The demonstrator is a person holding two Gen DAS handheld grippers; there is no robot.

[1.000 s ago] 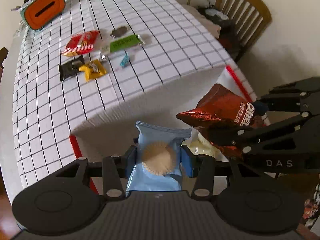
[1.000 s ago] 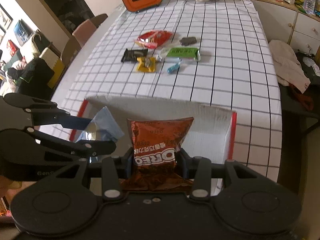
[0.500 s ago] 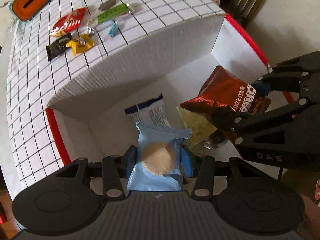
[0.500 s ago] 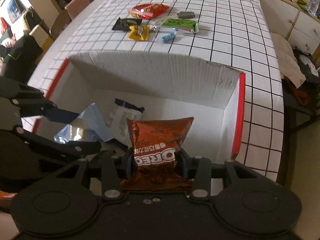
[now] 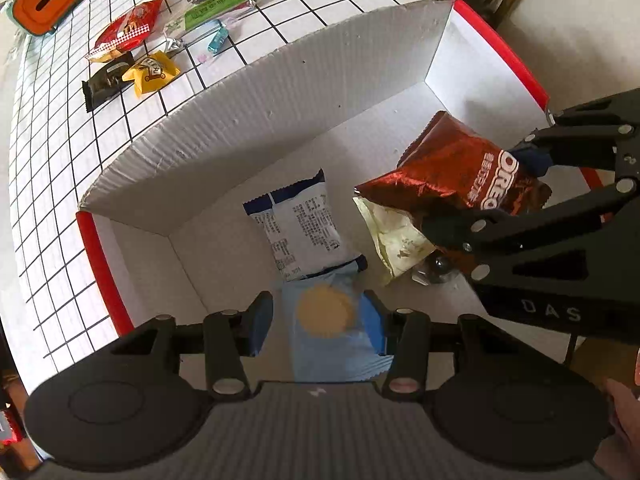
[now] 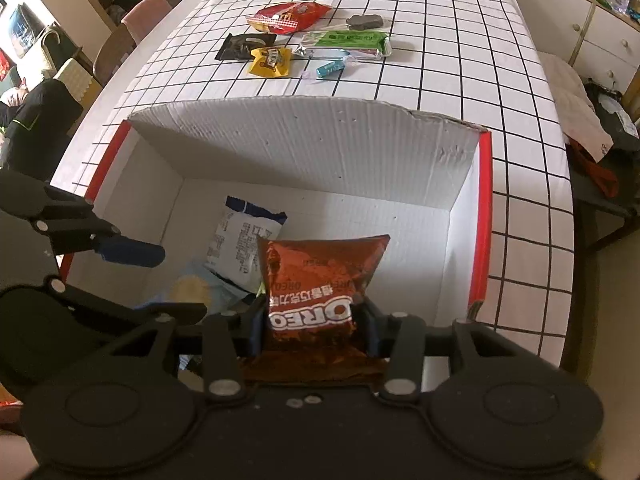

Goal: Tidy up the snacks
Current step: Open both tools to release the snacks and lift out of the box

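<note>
Both tools hang down into the white cardboard box [image 6: 304, 148] with the red rim, side by side, the left one pointing almost straight down and the right one tipped a little forward. The left tool [image 5: 318, 320] has its jaws set narrowly apart around a light blue snack packet [image 5: 328, 336]; the blue pad on its right side lies against the packet, while a small gap shows between the packet and the pad on its left, so the hold looks loose. The packet's upper edge overlaps a white and navy packet [image 5: 302, 228] lying flat on the box floor just ahead of that tool. The right tool [image 6: 314, 328] has a brown Oreo bag [image 6: 316, 280] standing up between its fingers, the pads against the bag's lower sides, and its jaws are opening at this moment with the bag between them. From the left tool's view the Oreo bag hangs over a pale yellowish packet [image 5: 394, 240] on the box floor, off to its right. Beyond the box's far wall, ahead of both tools, the gridded bench [image 6: 460, 60] carries loose snacks: a red bag [image 6: 288, 16], a black packet [image 6: 244, 46], a yellow one [image 6: 270, 62], a green bar [image 6: 348, 40] and a small teal candy [image 6: 330, 67]. At the lower right edge of the left tool's view, part of a hand [image 5: 622, 412] shows.
</note>
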